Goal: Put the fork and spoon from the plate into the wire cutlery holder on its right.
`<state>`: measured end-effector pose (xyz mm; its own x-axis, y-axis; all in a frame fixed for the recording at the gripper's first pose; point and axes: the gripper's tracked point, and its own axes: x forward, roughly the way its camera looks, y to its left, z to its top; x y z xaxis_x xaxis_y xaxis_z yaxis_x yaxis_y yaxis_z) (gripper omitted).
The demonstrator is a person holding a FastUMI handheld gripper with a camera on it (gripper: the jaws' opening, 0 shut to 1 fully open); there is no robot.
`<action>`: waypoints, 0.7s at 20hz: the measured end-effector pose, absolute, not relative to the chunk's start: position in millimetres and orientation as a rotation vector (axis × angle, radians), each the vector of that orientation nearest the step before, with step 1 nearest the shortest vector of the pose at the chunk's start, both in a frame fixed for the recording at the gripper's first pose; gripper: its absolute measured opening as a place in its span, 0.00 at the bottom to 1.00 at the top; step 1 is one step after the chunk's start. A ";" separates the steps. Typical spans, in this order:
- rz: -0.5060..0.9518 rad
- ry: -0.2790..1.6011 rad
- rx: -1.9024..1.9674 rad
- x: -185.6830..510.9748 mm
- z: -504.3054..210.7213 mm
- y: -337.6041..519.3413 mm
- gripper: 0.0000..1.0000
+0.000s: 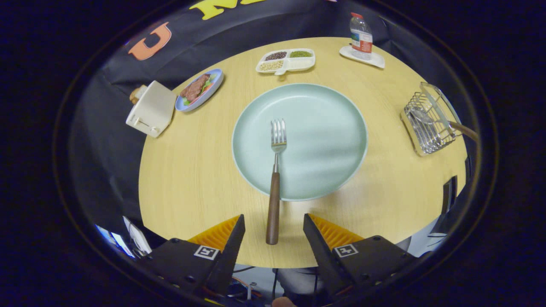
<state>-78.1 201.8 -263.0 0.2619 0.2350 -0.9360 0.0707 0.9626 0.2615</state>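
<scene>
- The gripper is held with its fingers spread wide, and nothing is pinched between them.
- The fork is seen lying straight ahead, with its wooden handle end reaching back into the gap between the two fingertips and its tines pointing away, onto the plate.
- The fork's long axis is judged to run almost in line with the fingers' own forward direction, so the handle can be met by a short advance with little or no turning.
- The handle is laid across the near rim of the plate, its butt out over the counter; whether the butt rests on the wood or hangs just clear cannot be told.
- The wire cutlery holder stands well apart to the right of the plate, and a utensil with a wooden handle, likely the spoon, is seen lying in it already.
- The fork is thus judged to be the piece left to carry, rightward once gripped.
</scene>
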 end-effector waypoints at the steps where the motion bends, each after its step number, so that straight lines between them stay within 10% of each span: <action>1: 0.112 1.310 0.270 -77.6 -265.8 203.3 0.79; 7: 0.088 1.337 0.234 -71.0 -285.0 203.4 0.50; 9: 0.070 1.353 0.232 -70.3 -285.3 198.5 0.14; 14: 0.071 1.350 0.235 -67.7 -285.9 196.2 0.07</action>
<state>-67.7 196.2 -285.9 0.2204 0.1859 -0.9575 0.0848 0.9743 0.2087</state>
